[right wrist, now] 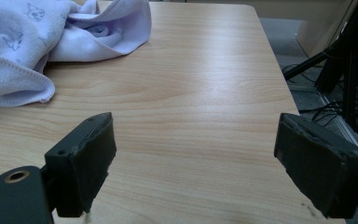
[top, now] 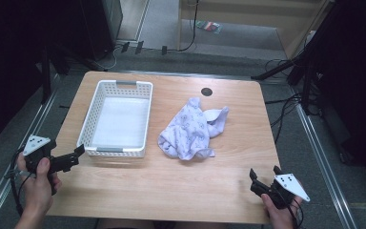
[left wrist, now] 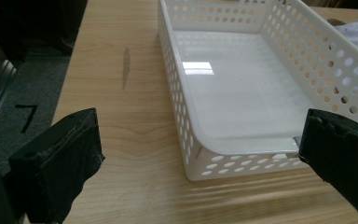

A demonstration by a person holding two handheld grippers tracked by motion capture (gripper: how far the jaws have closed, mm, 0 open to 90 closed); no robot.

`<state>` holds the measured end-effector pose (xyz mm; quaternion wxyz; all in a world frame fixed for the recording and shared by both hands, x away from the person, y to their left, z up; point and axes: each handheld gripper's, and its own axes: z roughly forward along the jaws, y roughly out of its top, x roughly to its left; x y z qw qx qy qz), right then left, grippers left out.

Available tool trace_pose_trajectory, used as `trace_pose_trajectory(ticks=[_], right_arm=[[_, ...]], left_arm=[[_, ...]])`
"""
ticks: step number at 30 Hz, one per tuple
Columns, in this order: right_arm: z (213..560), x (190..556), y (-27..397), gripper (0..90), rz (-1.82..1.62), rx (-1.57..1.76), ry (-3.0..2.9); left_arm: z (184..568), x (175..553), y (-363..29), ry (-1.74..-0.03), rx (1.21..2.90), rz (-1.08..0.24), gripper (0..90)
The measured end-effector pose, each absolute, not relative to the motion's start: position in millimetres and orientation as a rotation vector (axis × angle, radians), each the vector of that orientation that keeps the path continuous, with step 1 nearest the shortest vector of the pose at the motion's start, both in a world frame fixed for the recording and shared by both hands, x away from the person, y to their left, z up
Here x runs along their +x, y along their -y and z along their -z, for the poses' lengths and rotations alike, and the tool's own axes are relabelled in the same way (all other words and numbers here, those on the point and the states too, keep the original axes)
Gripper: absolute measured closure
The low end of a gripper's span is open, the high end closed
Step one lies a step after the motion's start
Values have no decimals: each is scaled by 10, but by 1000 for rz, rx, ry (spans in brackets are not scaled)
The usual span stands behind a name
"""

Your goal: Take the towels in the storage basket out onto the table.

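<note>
No legible writing is seen. The left gripper [top: 78,151] and right gripper [top: 264,175] are held wide open, empty. A white basket [top: 89,125] and printed lilac cloth [top: 190,130] are placed mid-bench [top: 181,186].

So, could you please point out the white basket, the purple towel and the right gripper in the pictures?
white basket [top: 96,104]: high view, on its left perforated wall.
purple towel [top: 188,131]: high view, on the middle of the crumpled cloth.
right gripper [top: 265,174]: high view, midway between its open fingertips.
</note>
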<state>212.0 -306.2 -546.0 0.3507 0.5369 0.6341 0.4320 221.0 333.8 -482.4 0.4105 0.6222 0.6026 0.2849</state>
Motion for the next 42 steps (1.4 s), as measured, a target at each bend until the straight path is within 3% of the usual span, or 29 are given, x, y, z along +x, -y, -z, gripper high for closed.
trace_pose_trajectory(ticks=[21, 42], right_arm=[[5460, 2121, 3056, 128, -1108, 1393, -1644], [5460, 2112, 3070, 127, -1127, 1385, -1637]], left_arm=[[5303, 1932, -3614, -1518, 1527, -843, 0], [5516, 1913, -3648, -1542, 1517, -843, 0]])
